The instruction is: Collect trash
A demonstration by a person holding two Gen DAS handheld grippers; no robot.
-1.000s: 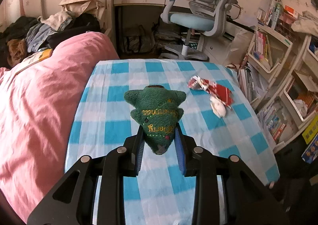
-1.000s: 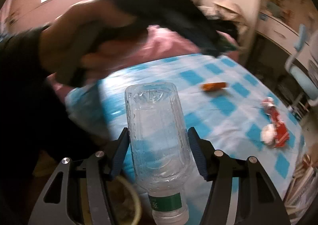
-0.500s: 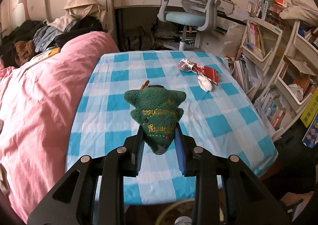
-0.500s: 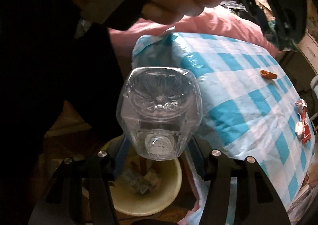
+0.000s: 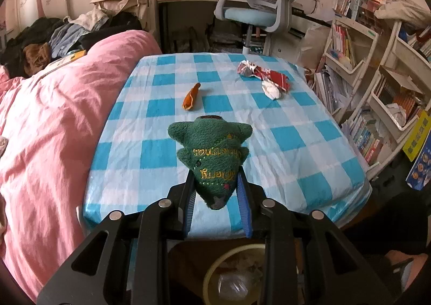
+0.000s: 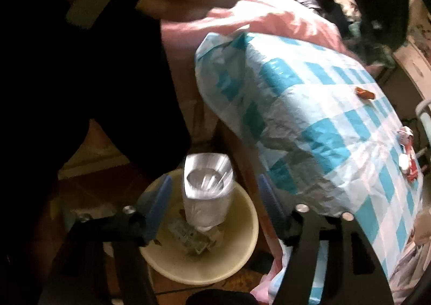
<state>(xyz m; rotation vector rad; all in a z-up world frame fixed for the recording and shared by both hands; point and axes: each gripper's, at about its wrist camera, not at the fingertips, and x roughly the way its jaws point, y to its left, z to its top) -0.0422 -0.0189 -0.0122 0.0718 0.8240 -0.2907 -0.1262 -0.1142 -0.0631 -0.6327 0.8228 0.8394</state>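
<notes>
My left gripper (image 5: 216,191) is shut on a green plush Christmas tree (image 5: 212,151), held above the near edge of the blue-checked table (image 5: 296,143). On that table lie an orange peel (image 5: 191,96), a red wrapper (image 5: 265,74) and a white crumpled tissue (image 5: 270,89). In the right wrist view my right gripper (image 6: 215,202) hangs over a cream trash bin (image 6: 237,259), its jaws opening. A clear plastic bottle (image 6: 206,194) stands neck-down between them, free of both blue pads, its neck among the bin's trash. The bin (image 5: 212,270) also shows below the left gripper.
A pink duvet (image 5: 54,129) lies left of the table, with a clothes pile (image 5: 80,27) behind. A grey-blue office chair (image 5: 258,5) stands at the far end, bookshelves (image 5: 377,84) to the right. A person's hand and dark sleeve (image 6: 80,75) fill the right view's upper left.
The right gripper swung off the table down over the bin, tipped the bottle neck-down and let go of it. The left gripper drew back toward the table's near edge, still holding the plush tree.
</notes>
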